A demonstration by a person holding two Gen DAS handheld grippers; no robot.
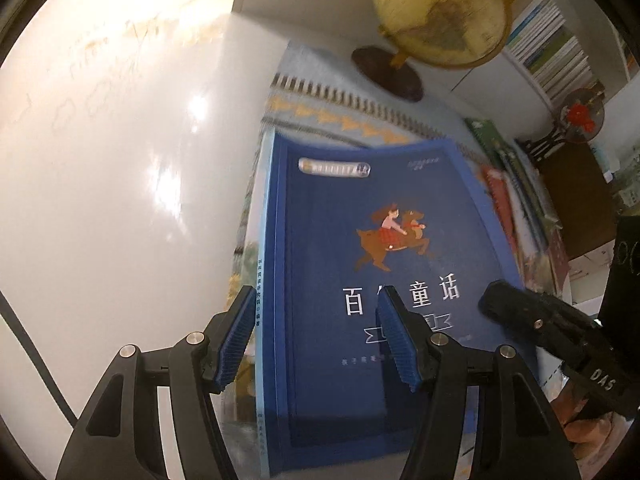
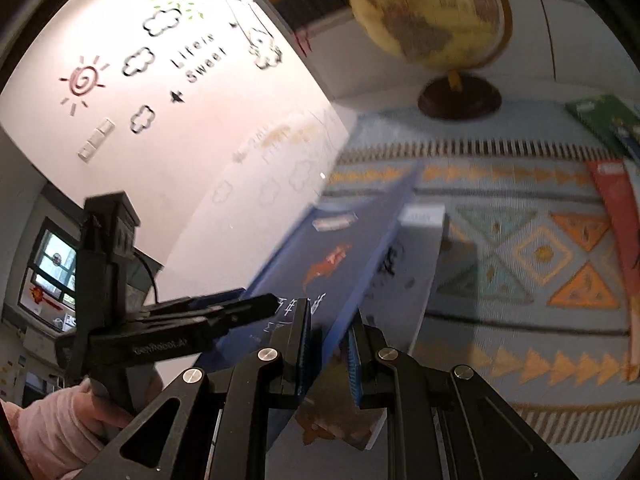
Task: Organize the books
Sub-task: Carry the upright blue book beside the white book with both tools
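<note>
Blue book (image 1: 380, 280) held between both tongs above the patterned cloth (image 2: 540, 248), short of the globe (image 1: 436, 12).
Right tongs (image 2: 330, 340) clamp its edge to carry it; left tongs (image 1: 316, 336) straddle its spine part-open, steadying, pads seemingly not pressing.

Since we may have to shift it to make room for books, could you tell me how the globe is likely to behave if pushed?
The globe looks top-heavy: a big ball on a thin stem over a small round base, so a high push would probably tip it. It stands on a woven cloth, so the base may drag. The ball likely spins.
</note>
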